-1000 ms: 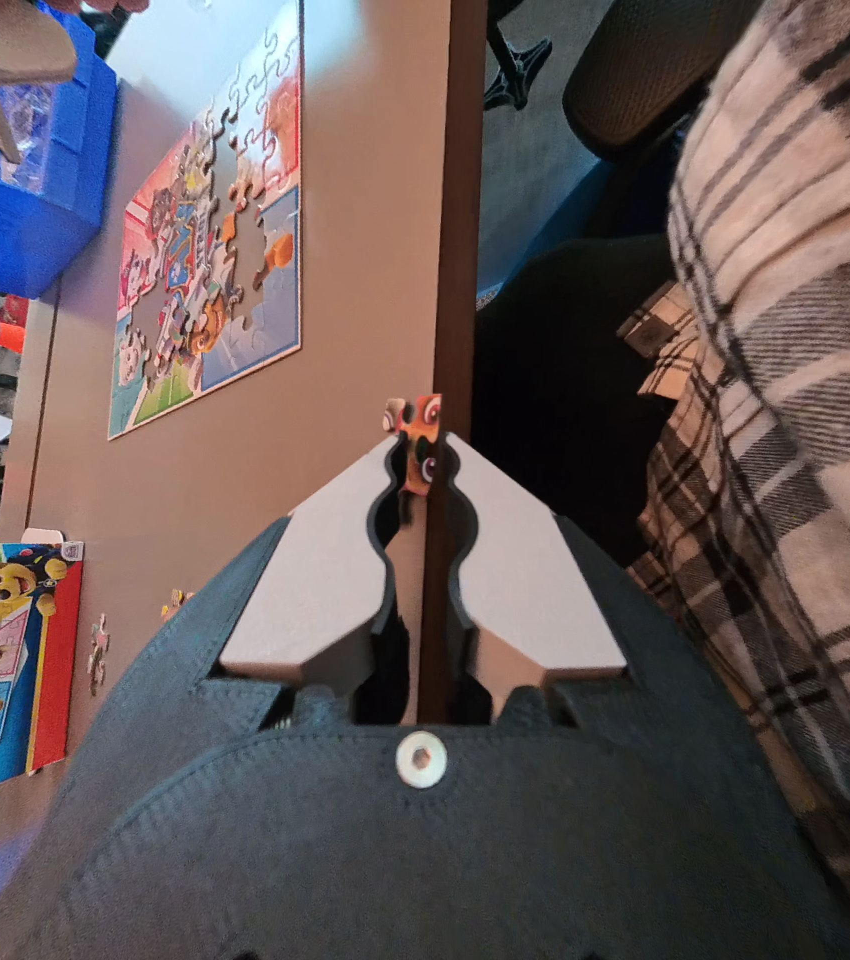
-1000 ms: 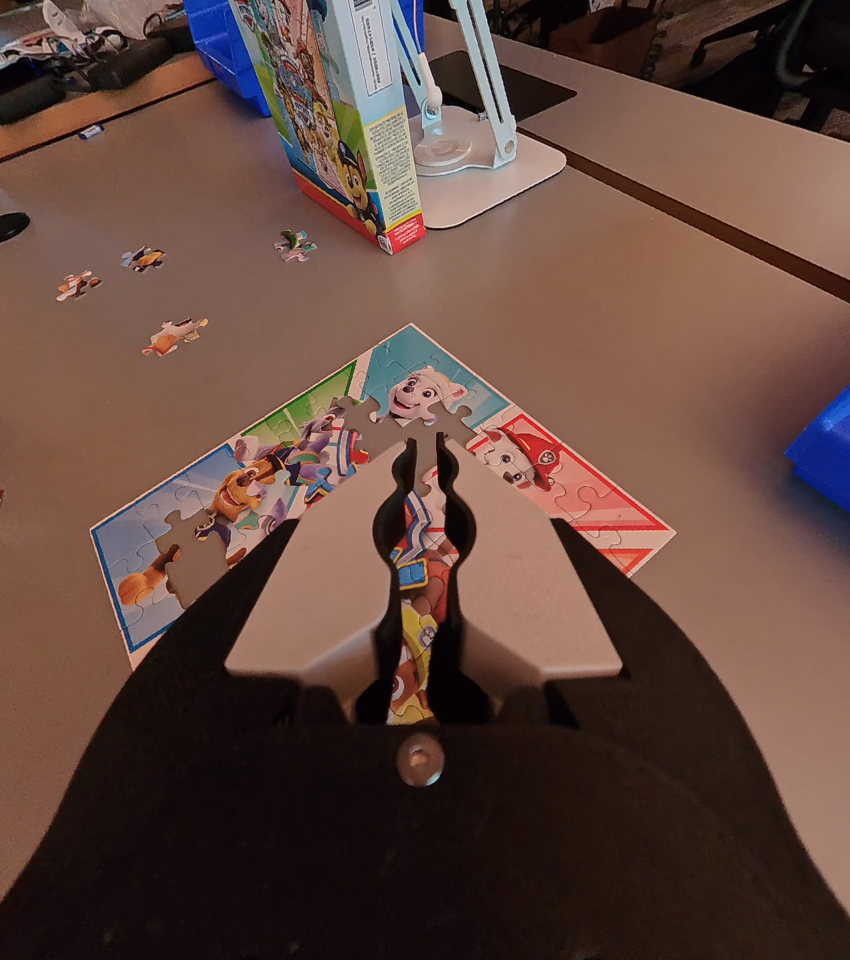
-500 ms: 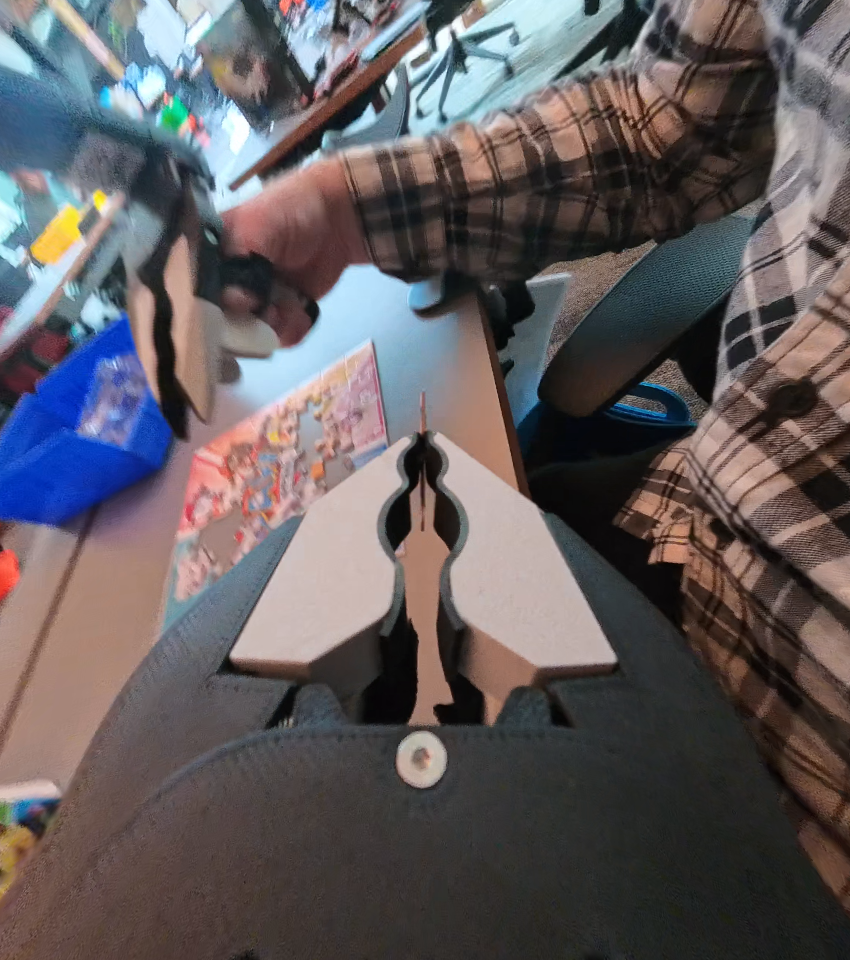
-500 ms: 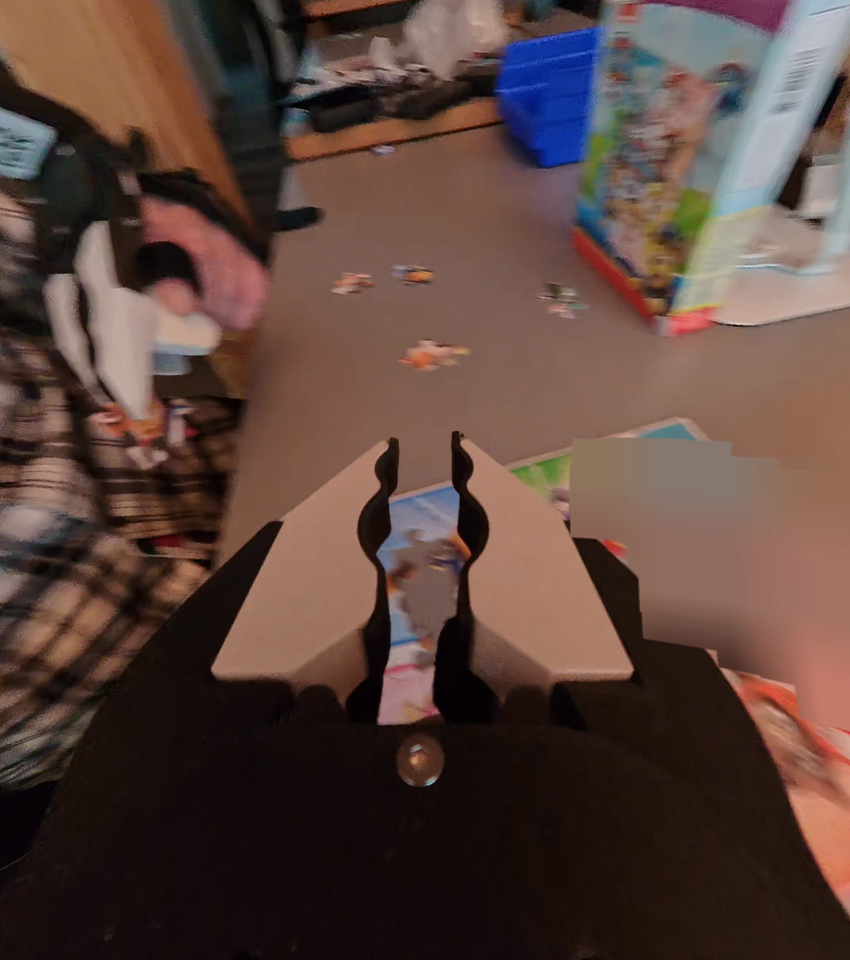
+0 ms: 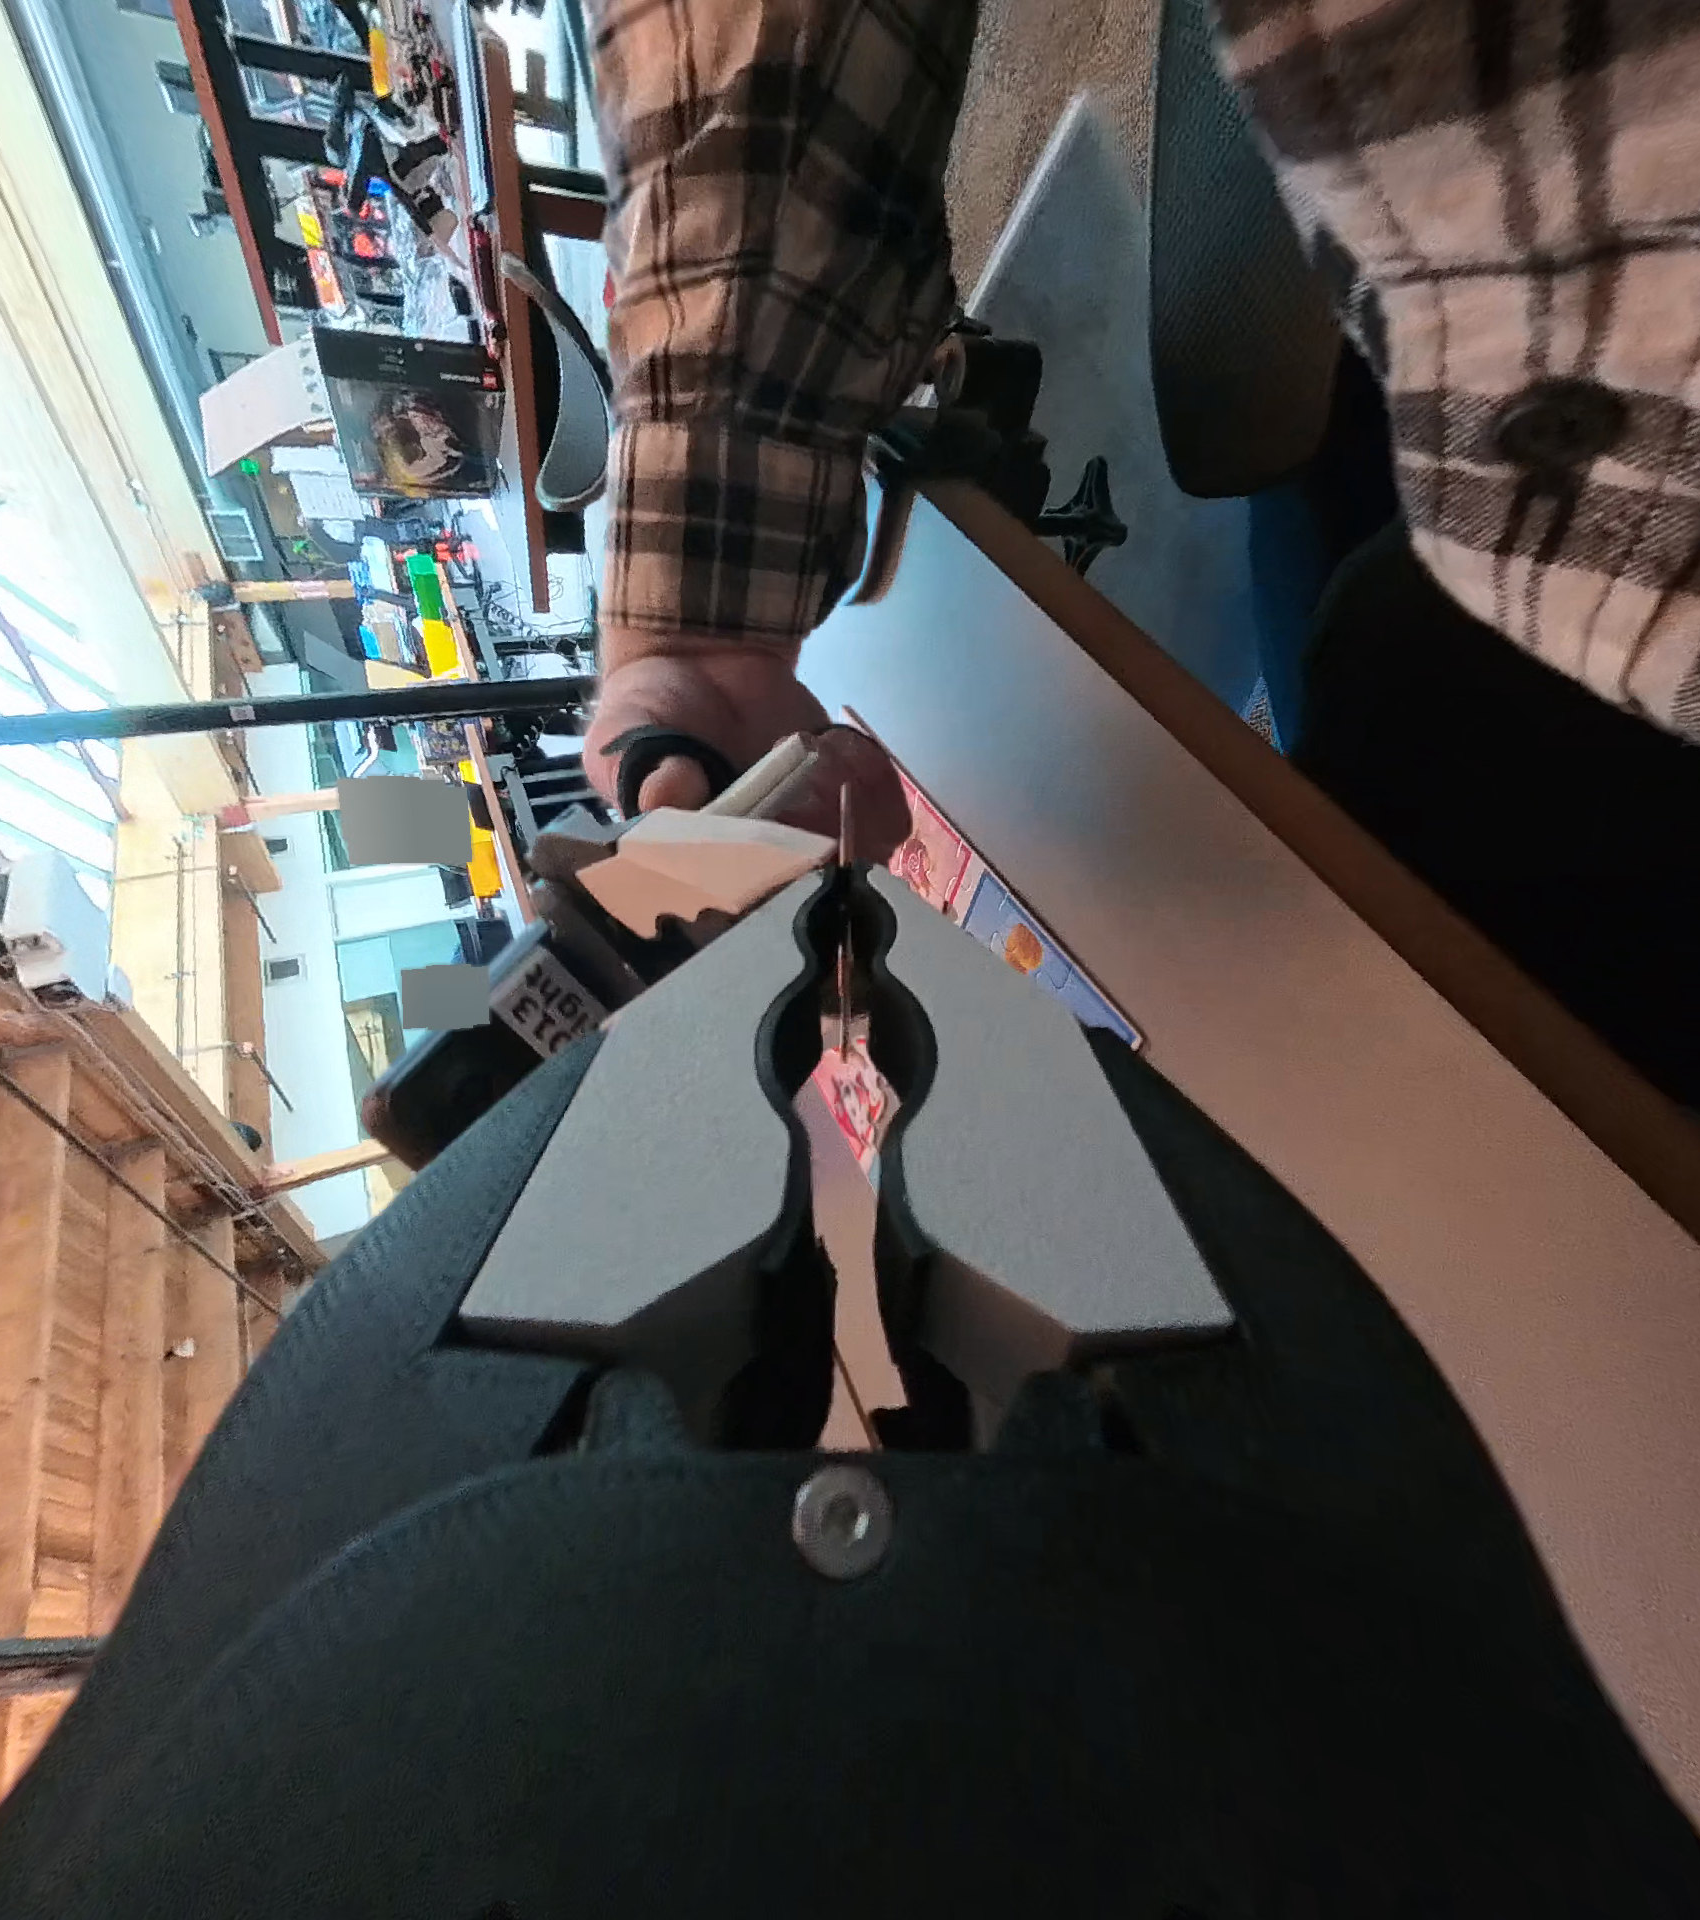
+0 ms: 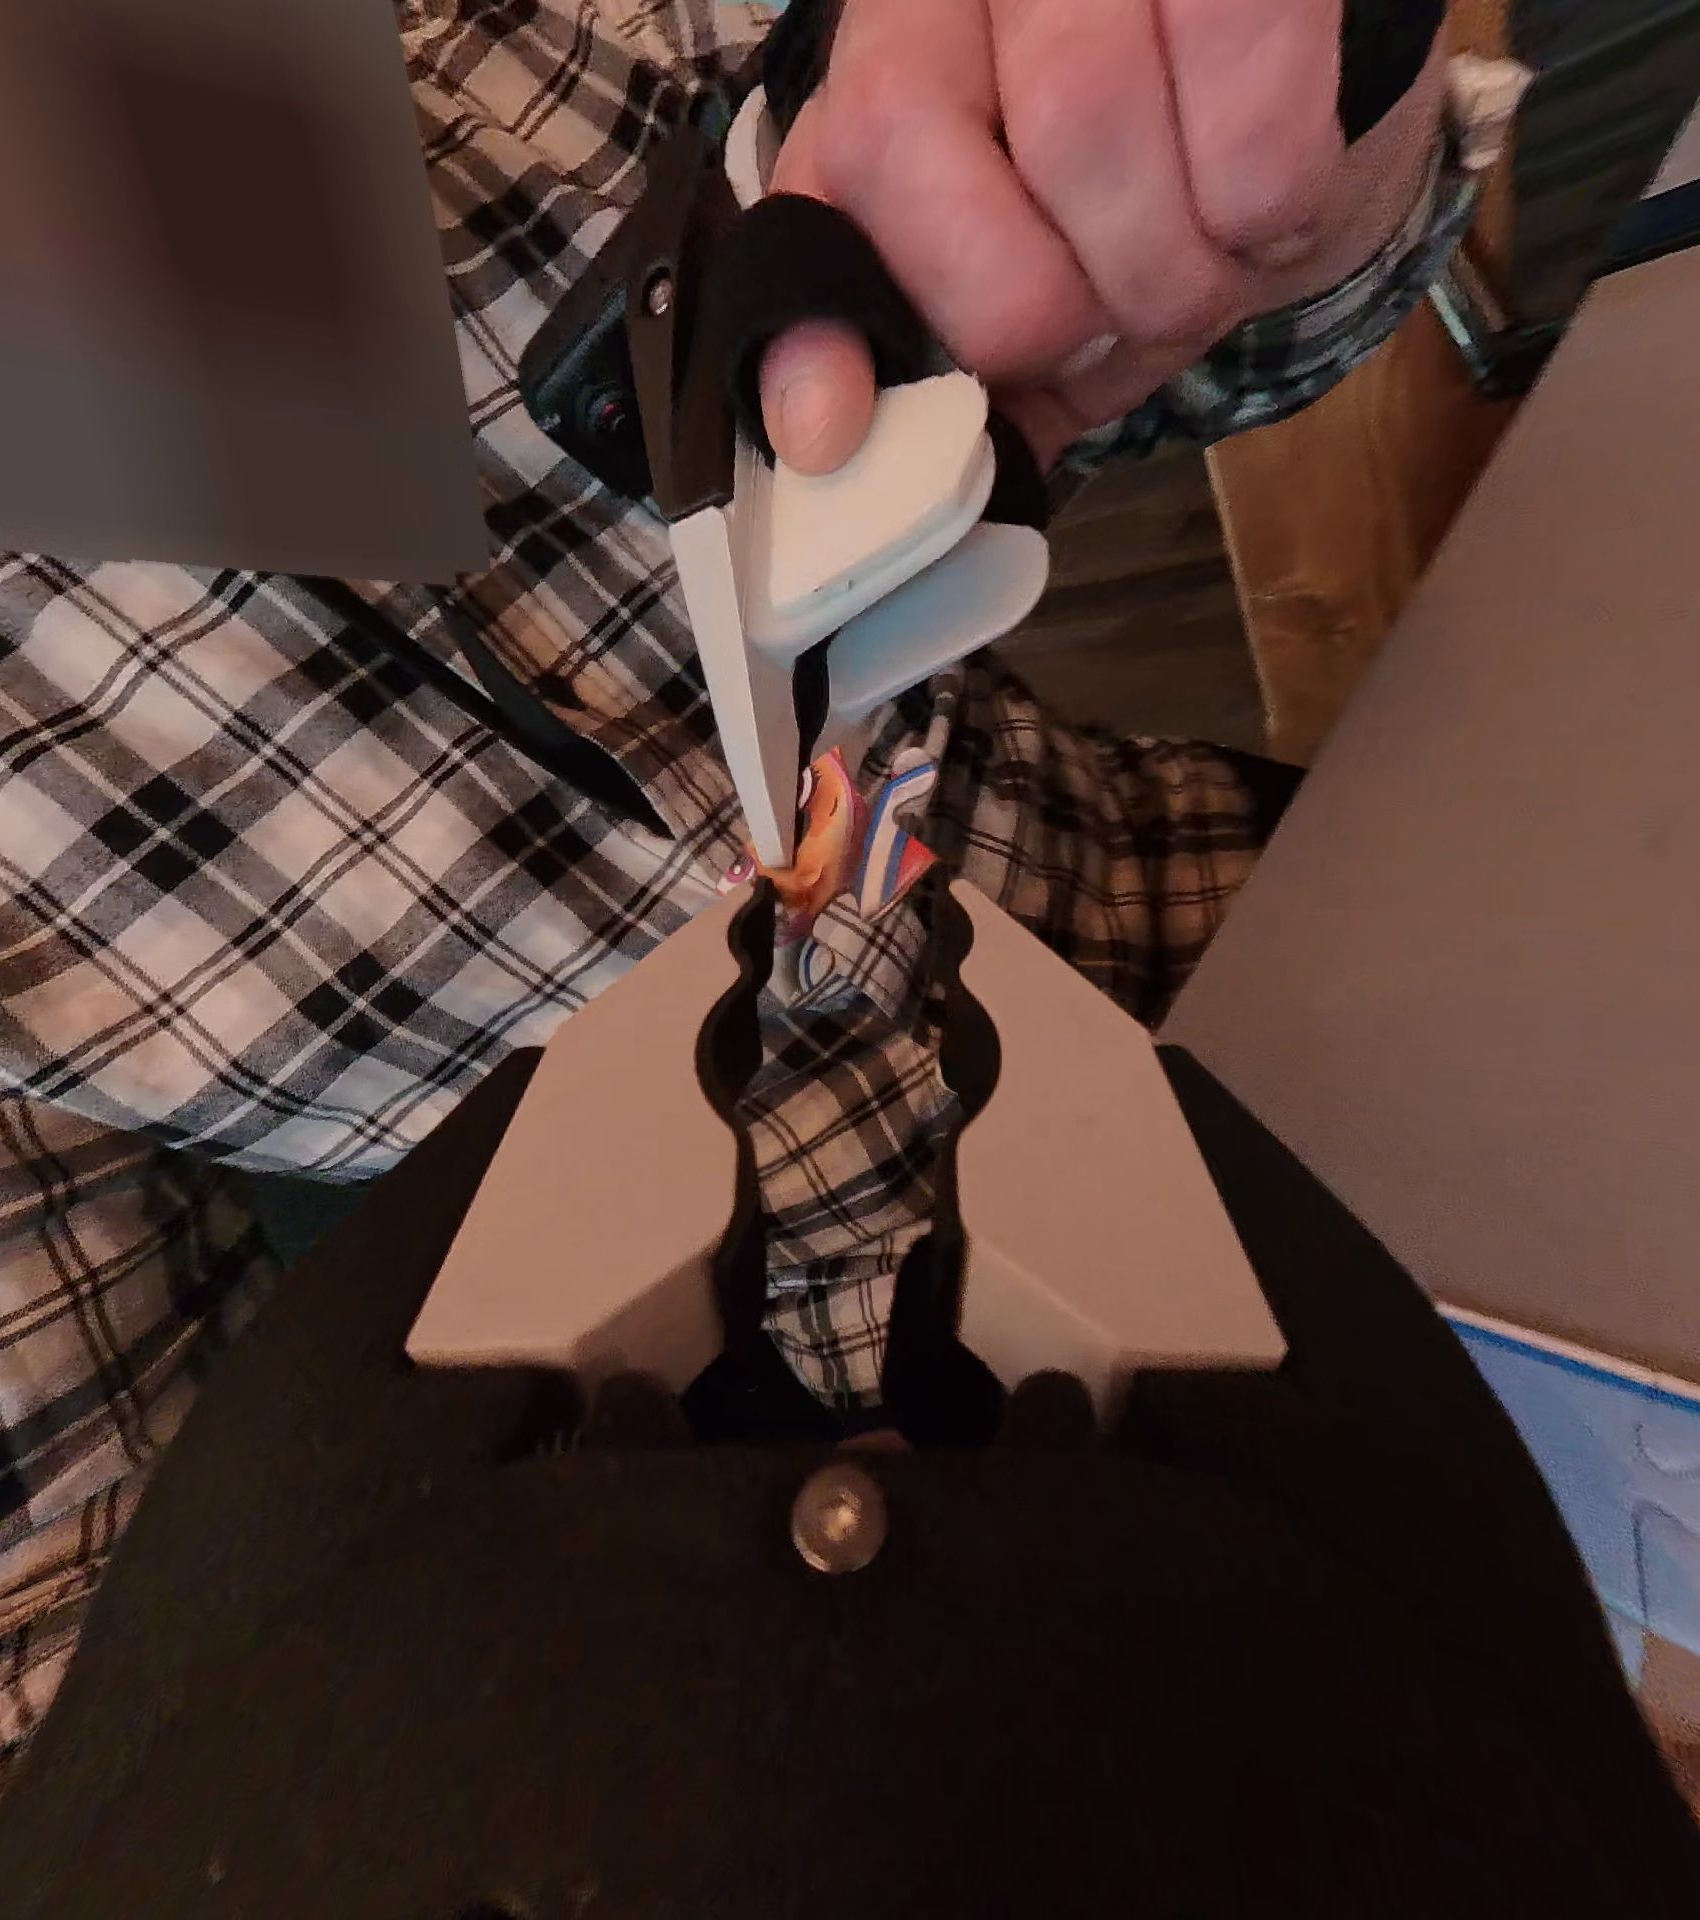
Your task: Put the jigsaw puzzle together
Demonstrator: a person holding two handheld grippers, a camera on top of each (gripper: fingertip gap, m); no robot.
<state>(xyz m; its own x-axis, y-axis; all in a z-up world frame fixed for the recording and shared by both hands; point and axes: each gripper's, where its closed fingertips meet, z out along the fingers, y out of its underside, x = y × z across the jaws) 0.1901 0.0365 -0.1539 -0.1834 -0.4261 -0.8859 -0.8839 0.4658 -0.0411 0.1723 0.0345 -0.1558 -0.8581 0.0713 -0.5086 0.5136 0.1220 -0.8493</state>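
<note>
Pinching one puzzle piece [image 6: 830, 831], left claw [image 5: 844, 883] (right claw [image 6: 851, 914] parted).

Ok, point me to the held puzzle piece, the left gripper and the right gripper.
puzzle piece [image 6: 830, 826], right wrist view, on its printed orange face.
left gripper [image 5: 843, 883], left wrist view, between the fingertips pinching the piece.
right gripper [image 6: 851, 914], right wrist view, in the gap between its open fingertips.

Two wrist views facing each other at close range, sharing the puzzle piece [image 6: 841, 831], table edge [image 5: 1345, 831] beside

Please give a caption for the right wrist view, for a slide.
Open right gripper faces the left gripper, which holds a puzzle piece edge-first.
</note>
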